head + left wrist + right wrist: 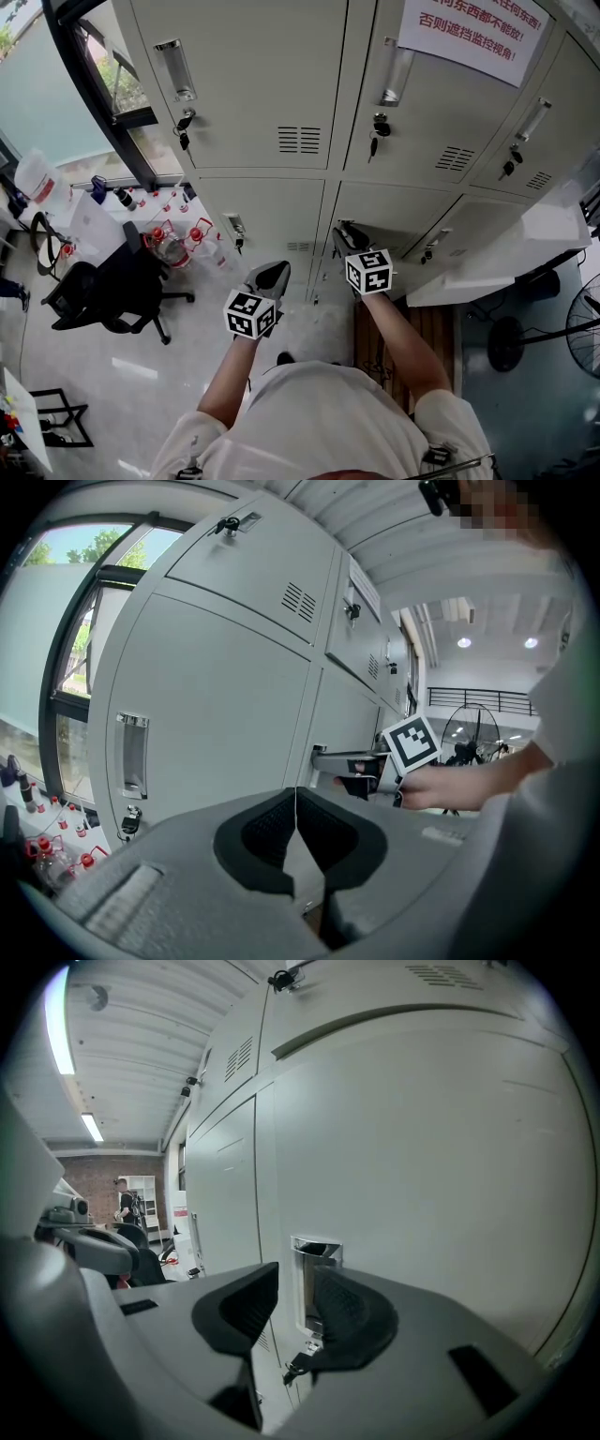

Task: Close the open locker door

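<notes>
The locker door (398, 211) is found in the lower row of the grey lockers (262, 84), in the middle, straight in front of the person. Its flat face is turned toward the person, and it is seen lying almost in one plane with the doors beside it. Whether it is fully shut against the frame cannot be told. In the right gripper view the door (431, 1166) fills the right side. The recessed metal handle (314, 1265) is set near the door's left edge, with its long axis upright. A key (298, 1365) is seen hanging just below the handle.

The right gripper (345, 236) is held with its tip at this handle. In its own view its jaws are apart (295, 1281), and the handle is seen in the gap between them. No grip on it can be made out. The same gripper (354, 761) is also shown in the left gripper view, close against the locker front.

The left gripper (272, 274) is held lower and to the left, apart from the lockers. Its jaws are pressed together (296, 803), and nothing is held in them.

At the far left an office chair (112, 291) and some bottles with red caps (173, 239) are seen on the floor.
</notes>
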Action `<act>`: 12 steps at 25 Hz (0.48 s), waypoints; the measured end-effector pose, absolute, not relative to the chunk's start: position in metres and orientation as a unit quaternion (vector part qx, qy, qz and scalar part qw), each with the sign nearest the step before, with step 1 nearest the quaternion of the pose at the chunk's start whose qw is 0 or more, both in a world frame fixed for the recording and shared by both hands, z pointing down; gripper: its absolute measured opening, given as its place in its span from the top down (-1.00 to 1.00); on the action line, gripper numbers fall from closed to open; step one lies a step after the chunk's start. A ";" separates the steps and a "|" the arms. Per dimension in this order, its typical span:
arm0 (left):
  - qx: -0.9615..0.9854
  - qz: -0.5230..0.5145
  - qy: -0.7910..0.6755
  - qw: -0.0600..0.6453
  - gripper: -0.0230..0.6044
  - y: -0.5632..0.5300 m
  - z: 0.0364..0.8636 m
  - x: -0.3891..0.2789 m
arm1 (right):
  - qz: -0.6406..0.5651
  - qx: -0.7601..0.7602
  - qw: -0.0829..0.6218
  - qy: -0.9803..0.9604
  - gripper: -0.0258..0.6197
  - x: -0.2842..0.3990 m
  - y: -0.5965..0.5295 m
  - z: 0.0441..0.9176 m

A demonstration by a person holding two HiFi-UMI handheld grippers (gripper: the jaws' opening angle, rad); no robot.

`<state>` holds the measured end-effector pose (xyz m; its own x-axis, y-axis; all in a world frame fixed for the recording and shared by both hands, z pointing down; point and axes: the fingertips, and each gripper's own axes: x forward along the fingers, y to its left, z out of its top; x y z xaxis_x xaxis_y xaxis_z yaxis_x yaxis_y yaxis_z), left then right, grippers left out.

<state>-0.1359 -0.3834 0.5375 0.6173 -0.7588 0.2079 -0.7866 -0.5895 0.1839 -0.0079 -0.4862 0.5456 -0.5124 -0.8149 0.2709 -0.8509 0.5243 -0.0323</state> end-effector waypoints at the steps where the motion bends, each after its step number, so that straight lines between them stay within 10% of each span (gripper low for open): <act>1: 0.890 0.054 -0.435 0.130 0.88 -0.383 0.538 -0.137 | 0.082 0.483 0.111 -0.865 0.55 -0.007 -0.487 0.546; 12: 0.888 0.053 -0.438 0.131 0.87 -0.385 0.538 -0.140 | 0.083 0.480 0.112 -0.866 0.56 -0.008 -0.488 0.546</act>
